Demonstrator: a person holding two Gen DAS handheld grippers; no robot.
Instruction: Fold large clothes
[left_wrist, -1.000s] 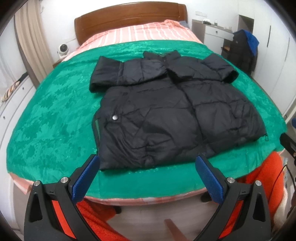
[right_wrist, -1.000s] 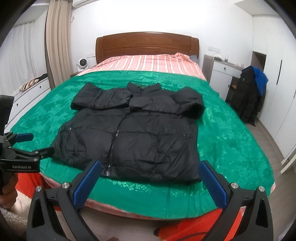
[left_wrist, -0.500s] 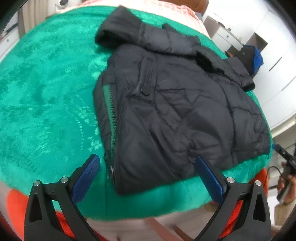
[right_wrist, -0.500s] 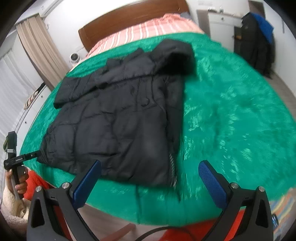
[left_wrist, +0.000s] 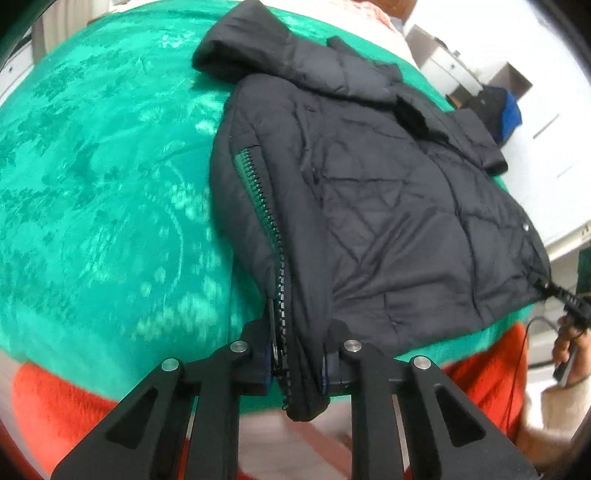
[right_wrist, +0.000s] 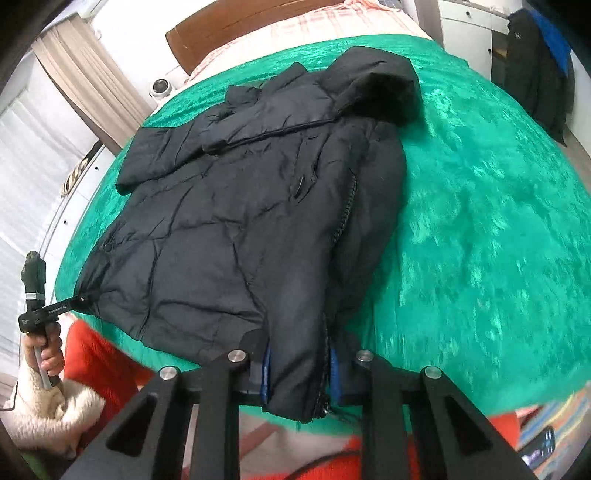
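Both grippers pinch the bottom hem of a black quilted puffer jacket that lies flat on the bed's green patterned blanket. On my left gripper the jaws are closing on the hem corner beside the jacket's zipper. On my right gripper they are closing on the opposite hem corner, at the blanket's near edge.
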